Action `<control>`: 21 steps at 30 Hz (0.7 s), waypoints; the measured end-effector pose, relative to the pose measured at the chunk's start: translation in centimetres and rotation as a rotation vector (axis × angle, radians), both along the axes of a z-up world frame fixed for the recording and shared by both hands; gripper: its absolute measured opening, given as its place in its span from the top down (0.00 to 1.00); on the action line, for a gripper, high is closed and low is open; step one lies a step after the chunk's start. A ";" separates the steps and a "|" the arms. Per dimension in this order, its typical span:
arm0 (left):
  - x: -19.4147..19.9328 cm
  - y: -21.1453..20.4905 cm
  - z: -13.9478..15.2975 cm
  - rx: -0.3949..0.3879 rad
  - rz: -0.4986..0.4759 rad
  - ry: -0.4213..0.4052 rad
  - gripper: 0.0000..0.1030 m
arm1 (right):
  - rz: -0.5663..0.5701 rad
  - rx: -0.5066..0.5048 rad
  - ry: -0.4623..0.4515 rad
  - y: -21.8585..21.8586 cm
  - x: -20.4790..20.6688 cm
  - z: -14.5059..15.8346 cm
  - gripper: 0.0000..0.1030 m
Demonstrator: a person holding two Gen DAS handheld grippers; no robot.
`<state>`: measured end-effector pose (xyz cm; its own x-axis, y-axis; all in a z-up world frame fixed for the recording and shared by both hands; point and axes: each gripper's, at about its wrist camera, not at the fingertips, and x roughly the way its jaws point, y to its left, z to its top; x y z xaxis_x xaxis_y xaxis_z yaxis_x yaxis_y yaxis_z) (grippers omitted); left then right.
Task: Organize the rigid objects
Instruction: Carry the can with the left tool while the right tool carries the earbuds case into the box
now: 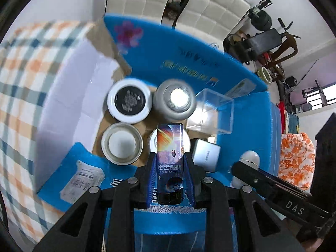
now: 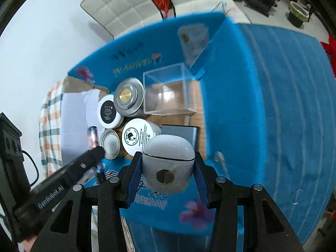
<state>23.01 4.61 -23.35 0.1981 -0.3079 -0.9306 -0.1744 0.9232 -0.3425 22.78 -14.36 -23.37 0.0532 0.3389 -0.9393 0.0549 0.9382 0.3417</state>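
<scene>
My left gripper (image 1: 170,163) is shut on a slim space-print tube (image 1: 170,147), held upright over the open blue box (image 1: 210,48). My right gripper (image 2: 167,169) is shut on a white earbud-style case (image 2: 168,163), held above the same blue box (image 2: 241,105). In the box stand a black-lidded white jar (image 1: 128,101), a grey jar with a shiny top (image 1: 174,99), an open tin (image 1: 122,142), a clear plastic cube (image 1: 212,111) and a small white box (image 1: 206,154). The right wrist view shows the jars (image 2: 129,96), a white cream jar (image 2: 136,136) and the cube (image 2: 168,90).
The box flaps (image 1: 69,180) are folded outward. A checked cloth (image 1: 23,88) lies at the left. A white tufted cushion (image 1: 184,4) is behind the box. Furniture and clutter (image 1: 264,42) stand at the far right.
</scene>
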 end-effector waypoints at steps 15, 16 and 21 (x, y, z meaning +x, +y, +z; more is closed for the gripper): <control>-0.6 1.3 -5.5 -0.120 0.012 0.135 0.78 | 0.051 -0.020 0.128 3.4 2.0 -6.6 0.52; -0.7 1.4 -5.5 -0.112 0.012 0.134 0.78 | 0.052 -0.027 0.125 3.5 2.0 -6.7 0.52; -0.7 2.0 -5.5 -0.102 0.006 0.143 0.78 | 0.077 -0.060 0.126 4.3 2.2 -7.1 0.51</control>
<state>22.31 6.63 -28.88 0.0680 -0.4017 -0.9132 -0.2333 0.8836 -0.4060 24.93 -10.01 -30.43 -0.0899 0.2802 -0.9557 0.0210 0.9599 0.2795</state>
